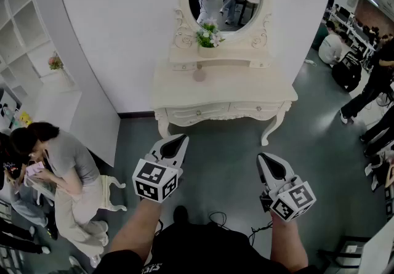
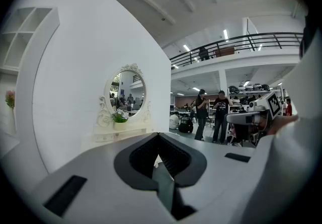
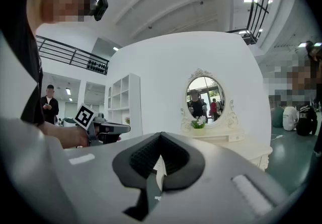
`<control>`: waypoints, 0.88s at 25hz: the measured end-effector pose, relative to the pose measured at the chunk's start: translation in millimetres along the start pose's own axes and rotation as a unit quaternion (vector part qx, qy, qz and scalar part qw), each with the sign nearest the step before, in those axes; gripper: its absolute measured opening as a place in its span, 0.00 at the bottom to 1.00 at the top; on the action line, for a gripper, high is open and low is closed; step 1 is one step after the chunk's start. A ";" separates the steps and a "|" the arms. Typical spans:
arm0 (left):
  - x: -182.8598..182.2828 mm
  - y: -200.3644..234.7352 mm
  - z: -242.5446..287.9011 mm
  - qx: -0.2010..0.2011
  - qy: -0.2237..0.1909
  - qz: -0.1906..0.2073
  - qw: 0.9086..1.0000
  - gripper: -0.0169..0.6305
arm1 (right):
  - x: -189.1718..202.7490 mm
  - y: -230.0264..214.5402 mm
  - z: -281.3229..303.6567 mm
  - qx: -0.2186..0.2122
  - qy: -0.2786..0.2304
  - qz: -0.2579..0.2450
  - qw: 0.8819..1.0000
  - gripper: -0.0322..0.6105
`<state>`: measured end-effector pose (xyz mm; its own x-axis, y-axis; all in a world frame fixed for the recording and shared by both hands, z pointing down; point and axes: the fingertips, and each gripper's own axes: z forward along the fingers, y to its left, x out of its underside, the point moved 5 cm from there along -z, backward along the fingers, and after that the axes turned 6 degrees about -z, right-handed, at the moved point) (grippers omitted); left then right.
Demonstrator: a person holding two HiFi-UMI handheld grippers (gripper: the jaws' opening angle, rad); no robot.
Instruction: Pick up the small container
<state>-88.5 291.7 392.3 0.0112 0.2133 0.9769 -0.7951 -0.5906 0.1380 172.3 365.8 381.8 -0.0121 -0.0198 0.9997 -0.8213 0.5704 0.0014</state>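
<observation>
Before the dresser (image 1: pixel 246 91), left gripper (image 1: pixel 178 139) and right gripper (image 1: pixel 264 157): closed, seemingly empty.

The worktop (image 1: pixel 246 91) is cream, the small container (image 1: pixel 199 74) on it pale pink. The wall (image 1: pixel 123 20) is white, the floor (image 1: pixel 228 149) dark grey-green. The left claw (image 1: pixel 177 140) and the right claw (image 1: pixel 266 159) are light grey, with black-and-white square patterns.
</observation>
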 end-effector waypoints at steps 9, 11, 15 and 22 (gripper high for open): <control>3.7 -28.7 -2.1 -0.014 -0.003 0.004 1.000 0.03 | 3.8 -12.0 -25.0 -0.009 -0.004 0.004 1.000 0.06; 5.7 -33.7 -4.3 -0.016 -0.003 0.005 1.000 0.03 | 7.4 -14.5 -29.9 -0.008 -0.004 0.009 1.000 0.06; 9.2 -31.2 -7.8 -0.025 -0.002 0.003 1.000 0.03 | 11.0 -17.3 -31.5 -0.011 -0.003 0.017 1.000 0.06; 8.5 -13.3 1.4 -0.028 -0.005 -0.004 1.000 0.03 | 14.0 -25.7 -14.1 0.002 -0.006 0.036 0.999 0.06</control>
<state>-77.0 300.3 399.0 0.0233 0.2100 0.9774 -0.8276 -0.5444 0.1367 201.3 362.5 396.1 -0.0778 0.0109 0.9969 -0.8205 0.5673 -0.0702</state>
